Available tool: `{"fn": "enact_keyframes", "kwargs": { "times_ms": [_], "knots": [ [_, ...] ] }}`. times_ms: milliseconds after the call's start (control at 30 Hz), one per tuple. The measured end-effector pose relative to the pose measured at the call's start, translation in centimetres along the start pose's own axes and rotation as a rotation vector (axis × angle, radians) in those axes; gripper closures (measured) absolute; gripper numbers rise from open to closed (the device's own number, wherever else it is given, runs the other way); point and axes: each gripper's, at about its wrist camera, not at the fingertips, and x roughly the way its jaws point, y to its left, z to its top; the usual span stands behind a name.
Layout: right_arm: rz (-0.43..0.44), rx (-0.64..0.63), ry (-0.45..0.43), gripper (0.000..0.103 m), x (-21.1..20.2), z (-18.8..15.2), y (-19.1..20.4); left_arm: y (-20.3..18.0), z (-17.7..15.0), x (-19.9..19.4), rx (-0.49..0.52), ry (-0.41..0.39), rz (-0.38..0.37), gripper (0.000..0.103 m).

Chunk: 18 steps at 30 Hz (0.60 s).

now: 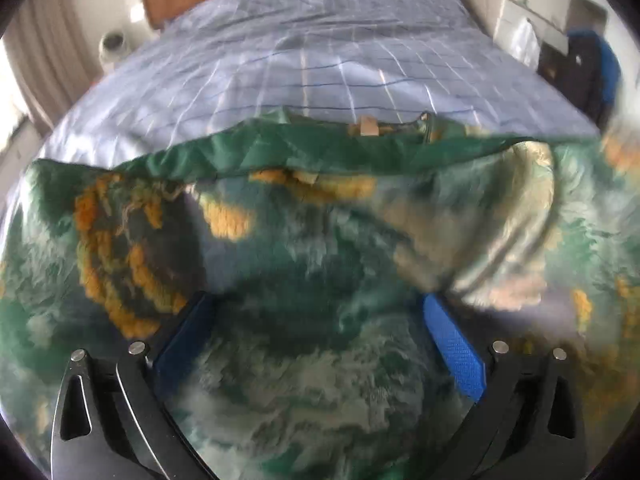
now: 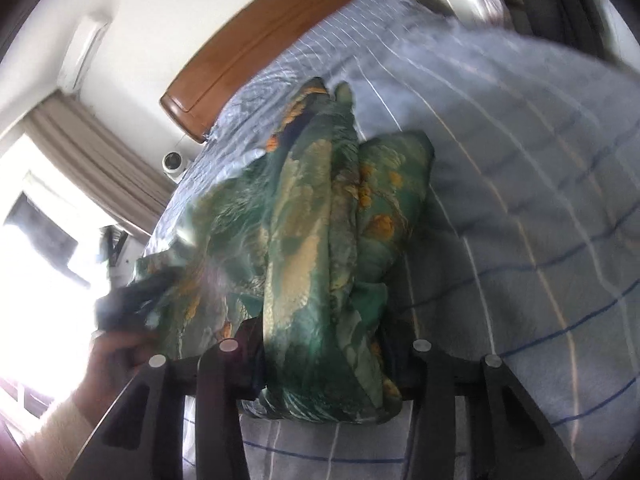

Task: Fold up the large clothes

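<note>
A large green satin garment (image 1: pixel 320 220) with orange and cream print lies spread across the near part of the bed, its collar and label (image 1: pixel 368 126) at the far edge. My left gripper (image 1: pixel 320 312) hovers close over it, the blue pads (image 1: pixel 452 344) wide apart and the cloth lying loose between them; it is open. In the right wrist view the garment (image 2: pixel 312 200) is gathered into a long bunched ridge. My right gripper (image 2: pixel 326 344) is shut on the near end of that ridge. The left gripper (image 2: pixel 128 304) shows there as a dark blur at the cloth's left edge.
The bed has a light blue checked cover (image 1: pixel 320 60) and a wooden headboard (image 2: pixel 260 40). A small white round device (image 2: pixel 174 162) stands beside the bed near beige curtains (image 2: pixel 100 160). White furniture and a dark blue object (image 1: pixel 588 72) stand to the right. A hand in a cream sleeve (image 2: pixel 60 428) is at lower left.
</note>
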Motion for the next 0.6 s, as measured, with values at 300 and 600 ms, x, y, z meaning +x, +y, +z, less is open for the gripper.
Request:
{"fn": "enact_keyframes", "kwargs": {
  "times_ms": [300,600],
  "knots": [
    [-0.010,-0.416,-0.129,0.064,-4.4,0.6,15.0,5.9,-0.3,-6.0,-0.078,-0.016,-0.221,0.002],
    [-0.022,-0.807,-0.104,0.065,3.6,-5.5,35.5,24.8,-4.9,-13.7,-0.316,-0.095,-0.163,0.002]
  ]
}}
